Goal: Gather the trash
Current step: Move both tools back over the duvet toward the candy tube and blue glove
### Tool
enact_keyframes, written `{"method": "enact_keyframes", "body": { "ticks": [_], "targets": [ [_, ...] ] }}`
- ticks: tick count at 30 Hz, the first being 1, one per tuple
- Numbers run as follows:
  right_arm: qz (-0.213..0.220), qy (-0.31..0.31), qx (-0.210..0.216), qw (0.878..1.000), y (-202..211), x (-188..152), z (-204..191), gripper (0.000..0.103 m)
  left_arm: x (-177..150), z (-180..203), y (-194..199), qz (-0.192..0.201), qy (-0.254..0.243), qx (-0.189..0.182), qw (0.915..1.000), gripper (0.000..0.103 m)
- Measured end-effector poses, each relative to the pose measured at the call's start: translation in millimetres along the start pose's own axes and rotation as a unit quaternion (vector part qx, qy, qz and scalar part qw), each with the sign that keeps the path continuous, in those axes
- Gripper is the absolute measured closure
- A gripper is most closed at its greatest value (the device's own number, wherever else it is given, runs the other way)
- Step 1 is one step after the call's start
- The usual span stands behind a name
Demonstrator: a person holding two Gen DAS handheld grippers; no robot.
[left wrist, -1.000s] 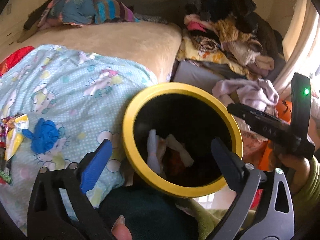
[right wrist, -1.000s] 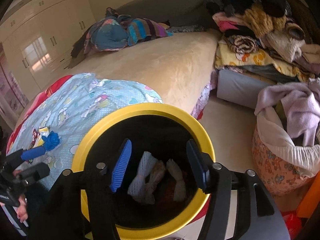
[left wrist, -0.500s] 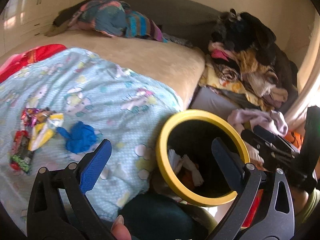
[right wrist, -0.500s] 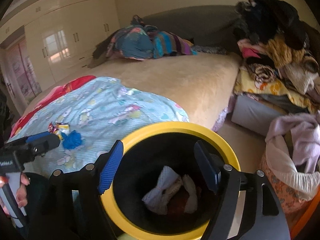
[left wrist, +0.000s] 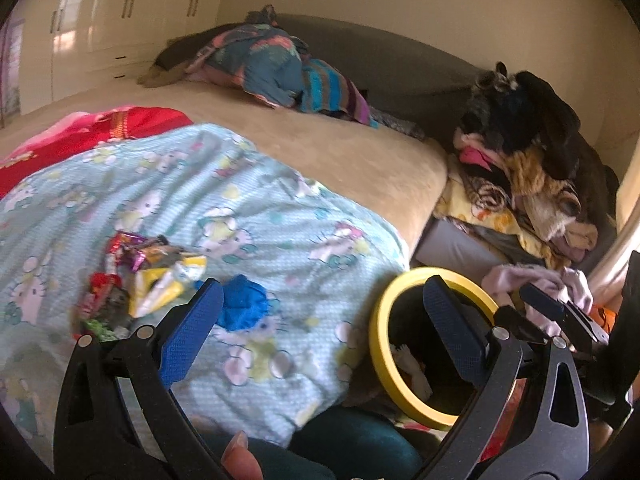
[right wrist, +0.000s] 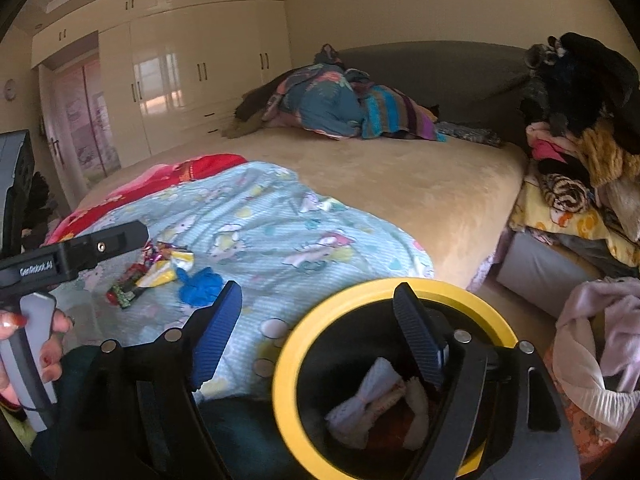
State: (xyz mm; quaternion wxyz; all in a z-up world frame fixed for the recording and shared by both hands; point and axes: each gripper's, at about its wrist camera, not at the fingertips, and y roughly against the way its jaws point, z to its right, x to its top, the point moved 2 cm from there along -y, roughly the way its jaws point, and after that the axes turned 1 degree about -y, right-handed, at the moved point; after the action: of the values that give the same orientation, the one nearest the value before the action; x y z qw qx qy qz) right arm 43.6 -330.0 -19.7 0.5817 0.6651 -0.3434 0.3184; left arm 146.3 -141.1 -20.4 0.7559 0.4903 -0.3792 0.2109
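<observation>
With white scraps lying in the yellow-rimmed bin (right wrist: 394, 376), both the right gripper (right wrist: 316, 334), its fingers just spread wider, and the open, empty left gripper (left wrist: 320, 328) swung from it toward the wrappers (left wrist: 140, 280) at the frame's left on the bed (left wrist: 328, 160).

Soft, warm daylight fills both views. The glossy wardrobe doors (right wrist: 172, 76) carry bright window reflections, and glare washes out the right edge of the left wrist view. Fisheye distortion bends the walls, and the corners fall to black. Motion blur smears the patterned blanket (left wrist: 224, 216) and the bin's yellow rim (right wrist: 288, 352).
</observation>
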Motion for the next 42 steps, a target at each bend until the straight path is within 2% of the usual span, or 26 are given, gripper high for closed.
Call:
{"method": "enact_keyframes", "body": {
  "ticks": [11, 21, 30, 42],
  "targets": [
    [-0.003, 0.007, 0.038, 0.999, -19, 11, -33, 0.026, 12, -53, 22, 0.029, 0.052, 0.037, 0.9975, 0.011],
    [-0.028, 0.027, 0.069, 0.997, -53, 13, -65, 0.026, 7, -108, 36, 0.035, 0.097, 0.081, 0.9913, 0.011],
    [-0.057, 0.034, 0.099, 0.993, -93, 13, -91, 0.026, -7, -158, 33, 0.021, 0.134, 0.120, 0.9834, 0.011],
    [-0.088, 0.057, 0.116, 0.988, -135, 7, -120, 0.026, -38, -217, 17, -0.023, 0.171, 0.157, 0.9723, 0.011]
  ]
}}
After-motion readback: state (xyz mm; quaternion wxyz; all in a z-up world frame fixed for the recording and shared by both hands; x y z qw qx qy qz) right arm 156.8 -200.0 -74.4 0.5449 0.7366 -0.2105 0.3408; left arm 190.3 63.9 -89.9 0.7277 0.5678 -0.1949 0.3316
